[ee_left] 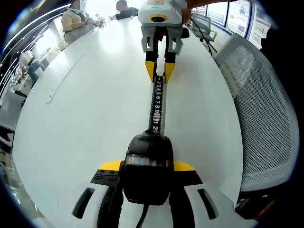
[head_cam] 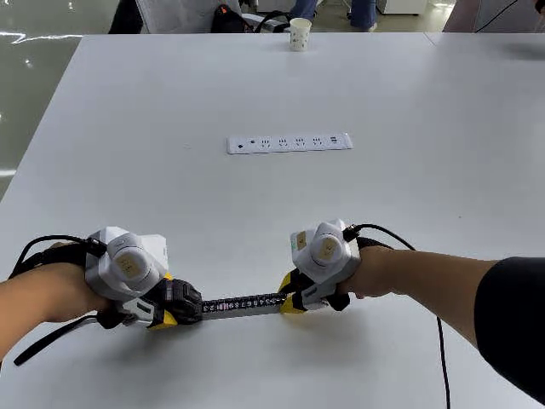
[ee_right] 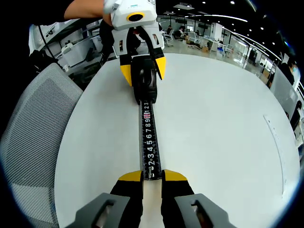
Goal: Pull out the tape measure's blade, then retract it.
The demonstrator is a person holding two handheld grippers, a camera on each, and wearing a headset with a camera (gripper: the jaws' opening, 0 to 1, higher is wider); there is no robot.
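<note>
My left gripper (head_cam: 170, 308) (ee_left: 148, 166) is shut on the black tape measure case (head_cam: 180, 300) (ee_left: 148, 164) near the table's front edge. The dark numbered blade (head_cam: 243, 303) (ee_left: 156, 107) (ee_right: 148, 142) runs out of the case, flat just above the white table, to my right gripper (head_cam: 289, 302) (ee_right: 152, 176). That gripper is shut on the blade's tip. In the right gripper view the case (ee_right: 144, 78) sits between the left gripper's yellow fingertips (ee_right: 126, 73). In the left gripper view the right gripper (ee_left: 160, 71) pinches the far end of the blade.
A white power strip (head_cam: 289, 142) lies mid-table and a paper cup (head_cam: 300, 34) stands at the far edge. A grey mesh chair (ee_left: 266, 118) (ee_right: 33, 133) is beside the table. People stand at the far end (ee_left: 76, 16). A black cable (head_cam: 438, 341) trails from the right gripper.
</note>
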